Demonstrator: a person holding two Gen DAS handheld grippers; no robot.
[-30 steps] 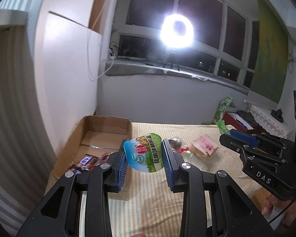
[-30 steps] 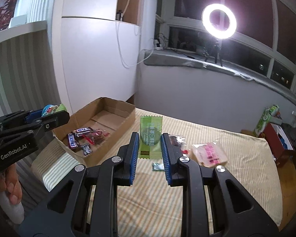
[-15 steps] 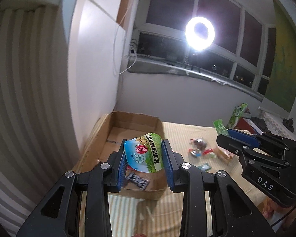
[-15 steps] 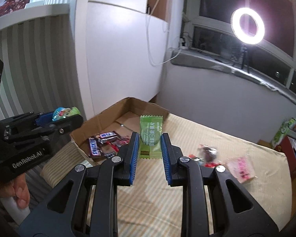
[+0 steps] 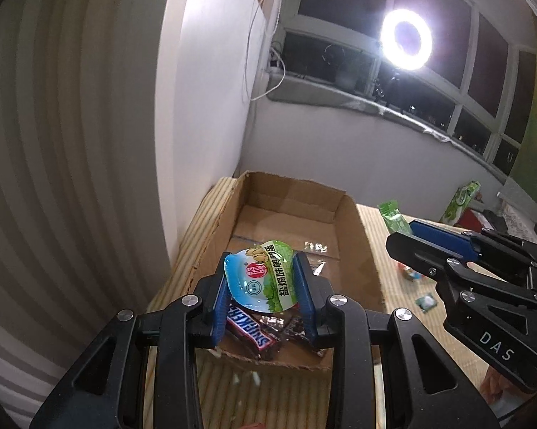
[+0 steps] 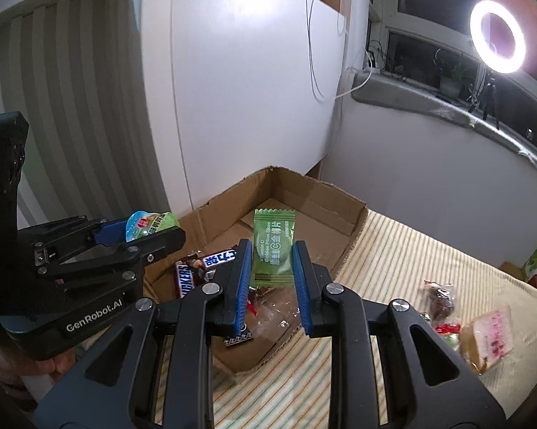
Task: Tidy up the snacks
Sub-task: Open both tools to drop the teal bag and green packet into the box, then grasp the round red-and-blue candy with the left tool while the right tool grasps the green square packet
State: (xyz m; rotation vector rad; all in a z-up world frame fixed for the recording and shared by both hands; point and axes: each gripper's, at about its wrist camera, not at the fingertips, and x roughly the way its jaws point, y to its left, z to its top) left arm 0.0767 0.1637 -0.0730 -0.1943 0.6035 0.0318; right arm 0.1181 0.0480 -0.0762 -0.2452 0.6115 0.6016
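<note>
My left gripper [image 5: 263,279] is shut on a blue and green snack cup [image 5: 259,280], held above the near end of an open cardboard box [image 5: 354,236]. Below the cup lie a Snickers bar [image 5: 250,332] and other dark wrappers. My right gripper [image 6: 272,268] is shut on a flat green plum-slice packet [image 6: 273,246], upright over the same box [image 6: 340,214]. In the right wrist view the left gripper [image 6: 150,230] hangs at the left with its cup [image 6: 148,223]. The right gripper [image 5: 411,236] shows at the right of the left wrist view.
The box sits on a striped cloth [image 6: 393,261] against a white cabinet [image 6: 239,89]. Loose snacks lie on the cloth at the right, among them a pink packet [image 6: 490,336] and a dark one [image 6: 440,295]. A ring light [image 6: 499,41] glares from the window sill.
Both grippers have travelled left and down, from over the striped cloth to above the box, each still gripping its snack. The box now looks larger and closer in both views.
</note>
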